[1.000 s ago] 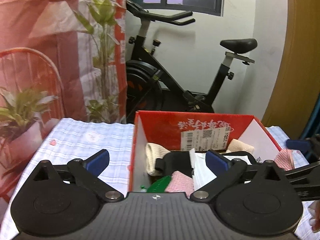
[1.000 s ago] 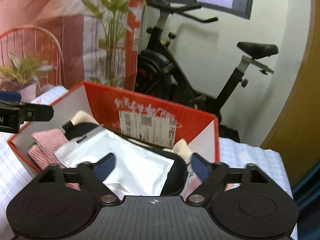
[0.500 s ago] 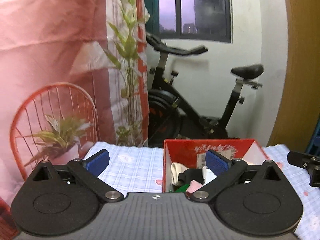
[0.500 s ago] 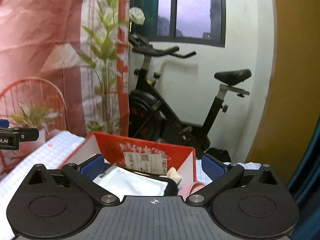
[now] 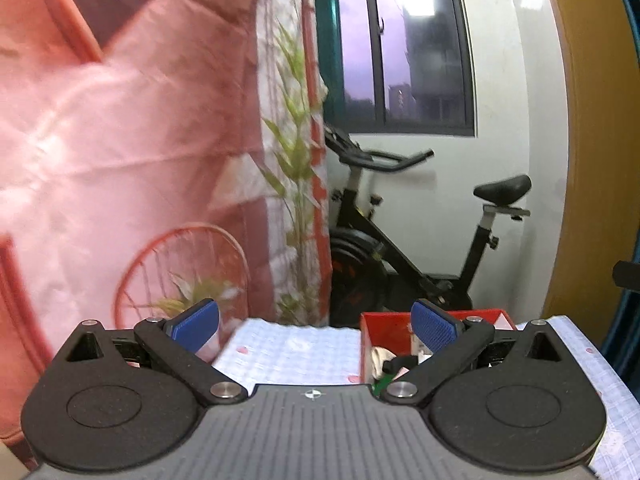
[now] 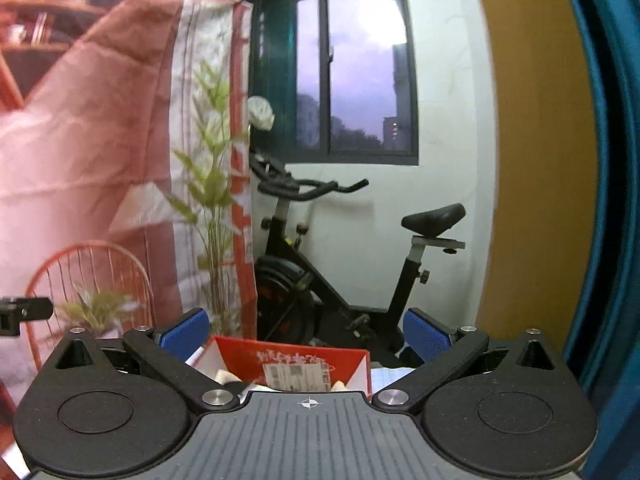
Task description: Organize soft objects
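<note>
Above the surface (image 5: 288, 354), both tongs, left (image 5: 314, 326) and right (image 6: 304, 334), gape wide, empty; red box (image 6: 280, 356) filled; likely finished, next check for strays.

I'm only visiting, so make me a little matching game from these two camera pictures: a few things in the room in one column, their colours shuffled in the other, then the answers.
Things:
1. box
2. exercise bike saddle
3. gripper pads
4. tablecloth

Colours:
A. pale blue check
B. black
C. red
D. blue

Pairs: 1-C, 2-B, 3-D, 4-A
</note>
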`<state>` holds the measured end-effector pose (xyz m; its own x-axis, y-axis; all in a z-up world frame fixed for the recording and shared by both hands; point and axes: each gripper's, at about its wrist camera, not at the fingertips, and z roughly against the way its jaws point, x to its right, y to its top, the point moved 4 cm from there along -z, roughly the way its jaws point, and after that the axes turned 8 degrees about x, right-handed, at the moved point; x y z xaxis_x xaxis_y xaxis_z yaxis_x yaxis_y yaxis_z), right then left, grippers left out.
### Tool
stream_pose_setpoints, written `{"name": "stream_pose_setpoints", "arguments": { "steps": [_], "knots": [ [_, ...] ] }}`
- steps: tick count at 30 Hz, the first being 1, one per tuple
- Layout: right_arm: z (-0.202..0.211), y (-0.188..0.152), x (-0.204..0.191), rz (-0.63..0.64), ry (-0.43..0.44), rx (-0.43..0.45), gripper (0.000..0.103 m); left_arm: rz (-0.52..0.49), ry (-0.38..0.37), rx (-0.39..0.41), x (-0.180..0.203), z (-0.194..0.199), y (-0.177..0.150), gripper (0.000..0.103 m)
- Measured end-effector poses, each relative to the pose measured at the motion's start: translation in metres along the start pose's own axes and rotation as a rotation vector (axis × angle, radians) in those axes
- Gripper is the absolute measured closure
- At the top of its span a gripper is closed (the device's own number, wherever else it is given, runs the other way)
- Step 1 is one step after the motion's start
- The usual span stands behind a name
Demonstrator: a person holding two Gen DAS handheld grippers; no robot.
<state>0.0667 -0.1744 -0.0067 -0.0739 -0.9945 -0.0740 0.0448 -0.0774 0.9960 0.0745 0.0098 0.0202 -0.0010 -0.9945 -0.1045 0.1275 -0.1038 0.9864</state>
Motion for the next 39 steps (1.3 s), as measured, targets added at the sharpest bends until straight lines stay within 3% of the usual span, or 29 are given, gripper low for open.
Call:
{"name": "stream_pose_setpoints", "arguments": {
  "steps": [5,13,39],
  "knots": [
    [0.029,0.009,0.002,-0.065,0.020,0.002,0.000,0.040,-0.028,0.007,-0.004,0.022,0.006,0.000],
    [0.050,0.010,-0.013,0.007,0.011,0.001,0.000,0.035,-0.004,0.029,-0.009,0.026,0.005,0.000],
    [0.048,0.003,-0.009,-0.001,-0.040,-0.007,0.000,0.032,0.039,0.008,-0.010,0.030,0.000,0.000]
  ]
}}
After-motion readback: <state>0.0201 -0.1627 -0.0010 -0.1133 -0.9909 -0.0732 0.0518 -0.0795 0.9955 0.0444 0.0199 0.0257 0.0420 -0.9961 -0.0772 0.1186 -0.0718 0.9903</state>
